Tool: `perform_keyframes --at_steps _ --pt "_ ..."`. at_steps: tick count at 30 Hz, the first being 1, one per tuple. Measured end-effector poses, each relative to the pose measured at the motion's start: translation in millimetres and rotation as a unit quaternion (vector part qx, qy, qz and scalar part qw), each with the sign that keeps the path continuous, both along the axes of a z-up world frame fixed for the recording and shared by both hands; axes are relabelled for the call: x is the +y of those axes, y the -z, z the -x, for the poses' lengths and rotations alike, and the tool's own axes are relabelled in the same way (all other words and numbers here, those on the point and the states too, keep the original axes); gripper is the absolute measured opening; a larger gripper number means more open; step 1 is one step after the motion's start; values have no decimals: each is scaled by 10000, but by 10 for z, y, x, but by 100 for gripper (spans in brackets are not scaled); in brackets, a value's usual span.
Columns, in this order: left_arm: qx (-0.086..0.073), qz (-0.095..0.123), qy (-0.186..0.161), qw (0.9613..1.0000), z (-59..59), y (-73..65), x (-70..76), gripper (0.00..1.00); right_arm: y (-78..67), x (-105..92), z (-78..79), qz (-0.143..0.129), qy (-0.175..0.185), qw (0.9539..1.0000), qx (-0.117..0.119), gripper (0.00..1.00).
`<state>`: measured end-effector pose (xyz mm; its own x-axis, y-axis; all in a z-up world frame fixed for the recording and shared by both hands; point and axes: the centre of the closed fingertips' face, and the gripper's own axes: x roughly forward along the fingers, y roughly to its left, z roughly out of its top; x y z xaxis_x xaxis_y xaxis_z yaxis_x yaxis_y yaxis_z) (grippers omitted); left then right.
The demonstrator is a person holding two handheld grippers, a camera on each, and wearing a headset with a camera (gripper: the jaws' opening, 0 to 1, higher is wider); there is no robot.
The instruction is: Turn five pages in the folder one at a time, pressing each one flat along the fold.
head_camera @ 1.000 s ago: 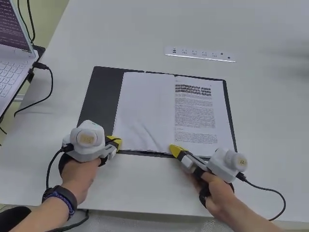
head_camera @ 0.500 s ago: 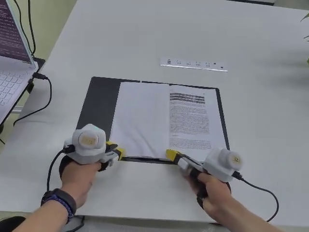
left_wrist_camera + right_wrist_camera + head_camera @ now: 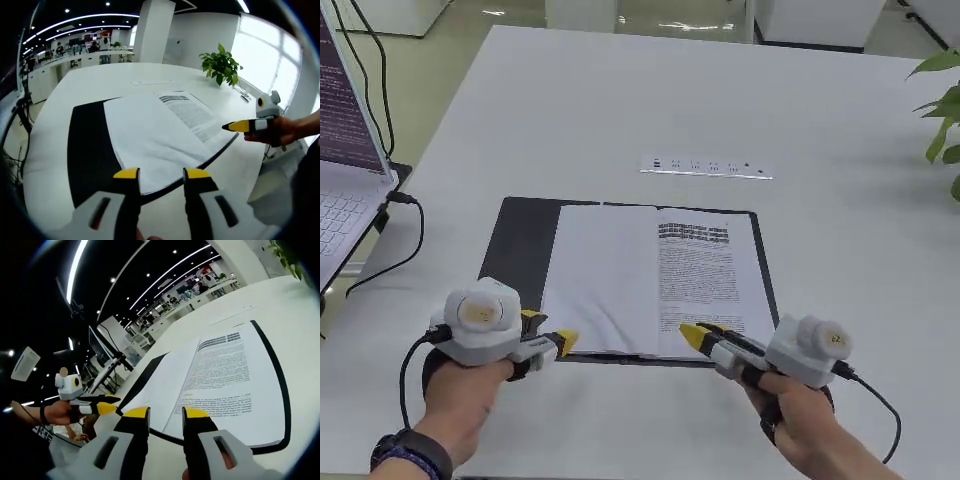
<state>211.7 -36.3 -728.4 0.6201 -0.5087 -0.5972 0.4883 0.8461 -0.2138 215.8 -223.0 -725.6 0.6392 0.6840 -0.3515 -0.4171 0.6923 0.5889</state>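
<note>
The left gripper (image 3: 560, 340) and right gripper (image 3: 692, 335) are hovering at the open folder's (image 3: 520, 250) near edge. Both jaws are sitting slightly apart, empty.

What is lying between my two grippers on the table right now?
In the head view, the near edge of the open folder lies between the left gripper and the right gripper: the bottom of the blank page and the fold.

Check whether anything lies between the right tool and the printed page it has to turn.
Nothing visible does. The right tool is at the near edge of the printed page, and the left tool is off by the near corner of the blank page.
</note>
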Motion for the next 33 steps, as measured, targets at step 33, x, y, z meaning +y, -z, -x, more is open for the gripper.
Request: perform_keyframes --at_steps 33 --pt "-778 -154 -765 9939 395 -857 623 63 -644 -832 555 963 24 9927 -723 54"
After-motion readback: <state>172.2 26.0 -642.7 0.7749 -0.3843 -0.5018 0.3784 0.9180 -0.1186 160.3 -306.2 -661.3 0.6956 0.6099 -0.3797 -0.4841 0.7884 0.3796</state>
